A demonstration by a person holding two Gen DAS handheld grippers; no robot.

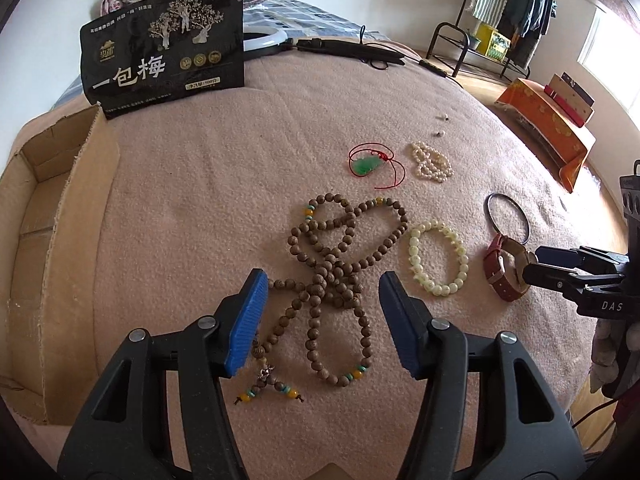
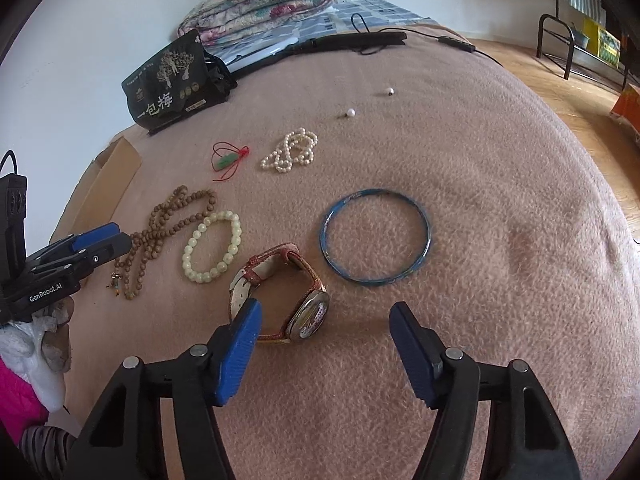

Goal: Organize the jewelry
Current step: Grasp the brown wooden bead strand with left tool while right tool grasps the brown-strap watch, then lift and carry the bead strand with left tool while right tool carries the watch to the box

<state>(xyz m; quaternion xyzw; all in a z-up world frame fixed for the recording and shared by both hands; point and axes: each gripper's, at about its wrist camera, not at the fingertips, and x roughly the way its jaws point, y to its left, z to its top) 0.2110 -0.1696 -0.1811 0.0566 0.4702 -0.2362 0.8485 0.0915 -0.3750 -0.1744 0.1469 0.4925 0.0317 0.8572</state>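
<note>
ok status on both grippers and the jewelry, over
Left hand-held gripper open over wooden beads. Right hand-held gripper open at watch. Nothing held, jewelry loose on blanket. Nothing in the way.

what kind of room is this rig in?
Most likely a bedroom. The jewelry lies on a pink blanket spread over a bed, with folded quilts at the far end and a clothes rack standing by the wall.
</note>
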